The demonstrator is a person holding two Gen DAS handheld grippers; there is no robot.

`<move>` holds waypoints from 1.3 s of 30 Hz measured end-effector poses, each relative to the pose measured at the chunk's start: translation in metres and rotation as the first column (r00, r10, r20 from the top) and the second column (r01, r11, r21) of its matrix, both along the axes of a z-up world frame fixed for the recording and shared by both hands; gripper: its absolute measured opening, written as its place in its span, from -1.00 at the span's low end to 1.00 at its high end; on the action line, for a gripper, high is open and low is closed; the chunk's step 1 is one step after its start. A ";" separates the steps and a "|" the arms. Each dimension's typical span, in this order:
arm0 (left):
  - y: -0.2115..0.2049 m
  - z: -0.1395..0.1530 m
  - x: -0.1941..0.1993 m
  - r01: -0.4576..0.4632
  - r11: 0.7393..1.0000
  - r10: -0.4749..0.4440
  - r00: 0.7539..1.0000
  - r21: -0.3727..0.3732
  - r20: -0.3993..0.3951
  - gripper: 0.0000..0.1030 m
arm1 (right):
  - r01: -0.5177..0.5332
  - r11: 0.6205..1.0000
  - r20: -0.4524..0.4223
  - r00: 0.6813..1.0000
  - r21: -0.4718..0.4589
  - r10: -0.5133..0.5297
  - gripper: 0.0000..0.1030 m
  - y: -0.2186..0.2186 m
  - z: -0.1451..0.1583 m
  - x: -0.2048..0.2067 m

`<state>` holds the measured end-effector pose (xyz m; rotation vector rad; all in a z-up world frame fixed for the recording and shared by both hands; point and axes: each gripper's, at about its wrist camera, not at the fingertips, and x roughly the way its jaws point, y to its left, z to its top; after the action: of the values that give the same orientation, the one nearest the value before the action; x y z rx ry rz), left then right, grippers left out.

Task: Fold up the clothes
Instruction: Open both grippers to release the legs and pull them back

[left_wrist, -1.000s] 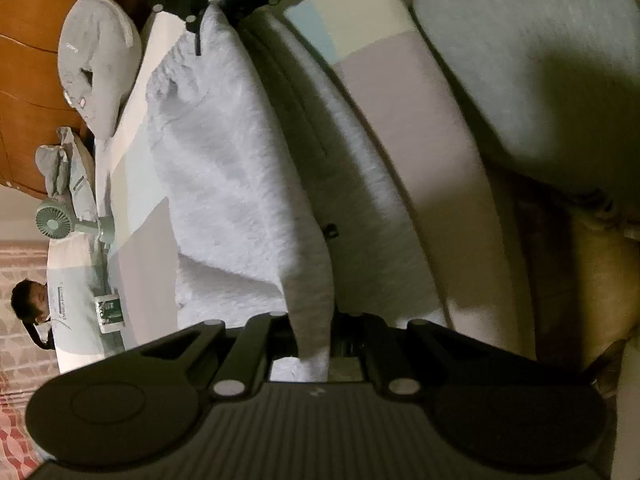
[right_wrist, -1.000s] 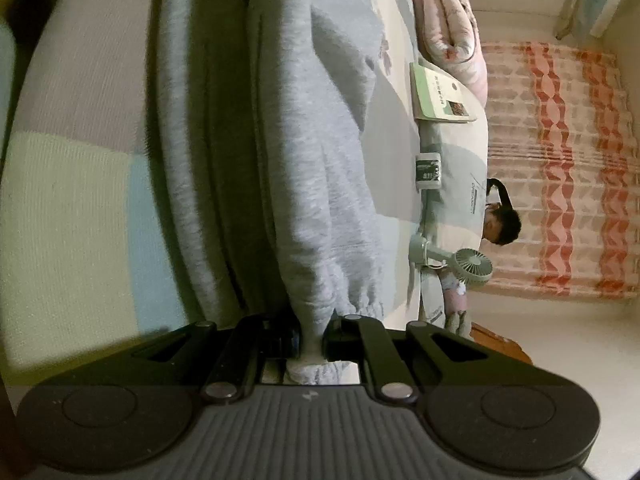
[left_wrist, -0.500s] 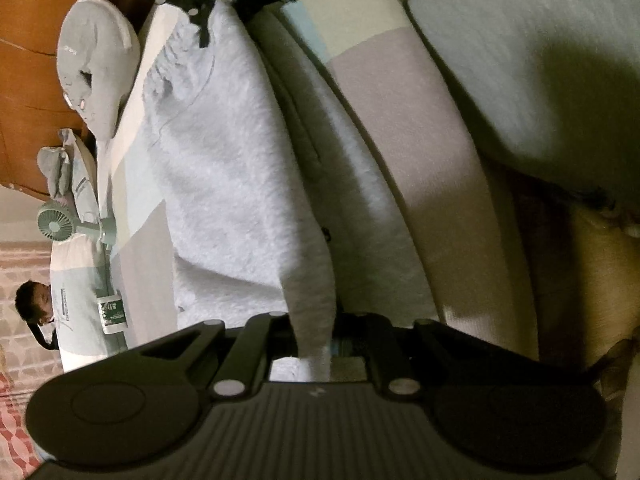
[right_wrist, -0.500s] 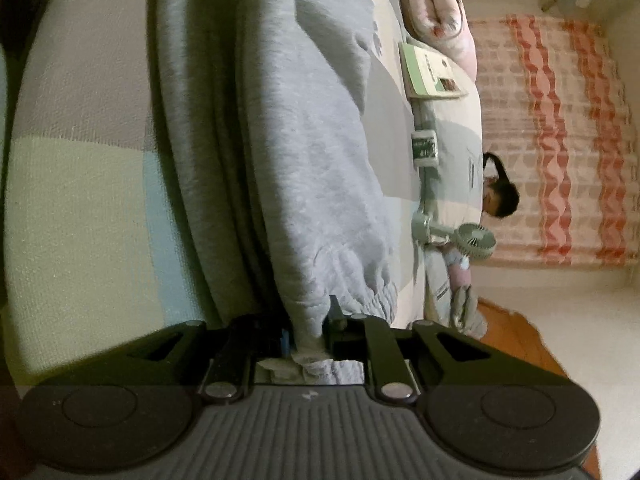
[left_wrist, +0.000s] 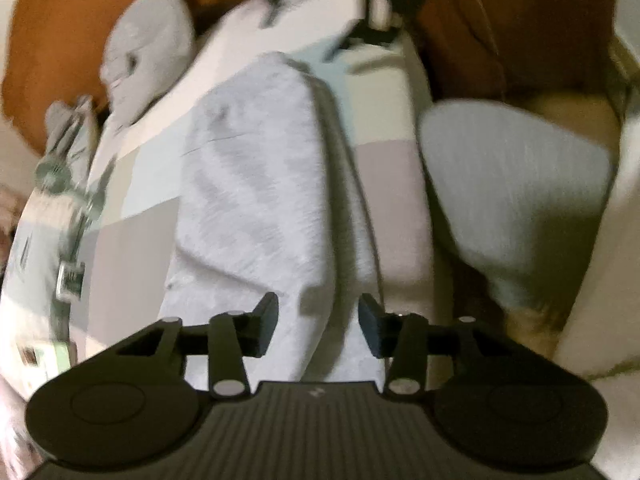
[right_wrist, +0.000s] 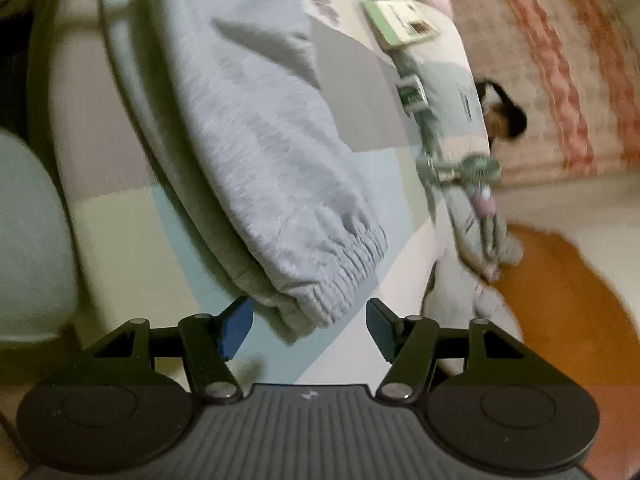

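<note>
Both claws, left (left_wrist: 318,328) and right (right_wrist: 310,328), spread wide over folded grey sweatpants (right_wrist: 264,152).

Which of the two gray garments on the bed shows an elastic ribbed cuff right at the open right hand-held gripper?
The gray sweatpants, whose gathered cuff lies just ahead of the right hand-held gripper; the plain gray garment lies far left, no cuff visible.

The soft fleece sweatpants (left_wrist: 256,184) are pale heather grey, lying on a bedsheet (right_wrist: 120,216) of pastel cream, mauve and light-blue blocks. Behind hangs a pink curtain (right_wrist: 560,60) with coral-red wavy stripes, and the wooden headboard (left_wrist: 60,40) is orange-brown.
</note>
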<state>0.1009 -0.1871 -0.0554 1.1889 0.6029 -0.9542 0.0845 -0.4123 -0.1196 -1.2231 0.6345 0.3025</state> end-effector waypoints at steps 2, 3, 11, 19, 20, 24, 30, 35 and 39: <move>0.016 0.013 0.009 -0.062 0.996 0.062 0.998 -0.059 -0.011 -0.05 | 0.035 0.997 -0.023 0.999 0.065 -0.034 0.32 0.000 0.015 -0.006; 0.024 0.019 0.013 -0.094 0.992 0.093 0.996 -0.086 -0.012 -0.02 | 0.050 0.993 -0.027 0.999 0.106 -0.047 0.32 0.000 0.024 -0.008; 0.046 0.008 0.064 -0.330 0.921 0.334 0.942 -0.208 -0.018 0.20 | 0.148 0.844 -0.035 0.988 0.515 -0.152 0.49 0.033 0.062 0.023; 0.071 -0.036 0.079 -0.498 0.835 0.467 0.866 -0.235 -0.179 0.20 | 0.397 0.627 -0.248 0.916 0.670 -0.315 0.49 0.045 0.001 0.054; 0.076 -0.037 0.076 -0.514 0.823 0.477 0.857 -0.242 -0.196 0.20 | 0.429 0.601 -0.275 0.901 0.674 -0.335 0.49 0.043 -0.007 0.055; 0.097 -0.032 0.059 -0.559 0.780 0.503 0.827 -0.281 -0.251 0.22 | 0.485 0.481 -0.310 0.863 0.731 -0.399 0.54 0.031 -0.015 0.050; 0.126 -0.024 0.039 -0.618 0.694 0.536 0.786 -0.369 -0.308 0.41 | 0.462 0.379 -0.280 0.851 0.802 -0.445 0.62 0.037 0.002 0.023; 0.148 -0.044 0.053 -0.749 0.569 0.600 0.660 -0.339 -0.452 0.41 | 0.426 0.293 -0.290 0.865 0.856 -0.410 0.78 0.051 0.013 0.012; 0.167 -0.050 0.062 -0.799 0.495 0.593 0.598 -0.342 -0.539 0.48 | 0.427 0.263 -0.317 0.872 0.865 -0.374 0.79 0.061 0.012 0.007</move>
<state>0.1625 -0.0200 -0.1055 0.1368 0.9331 -0.5280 0.0911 -0.3510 -0.1081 0.1032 0.6420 0.1897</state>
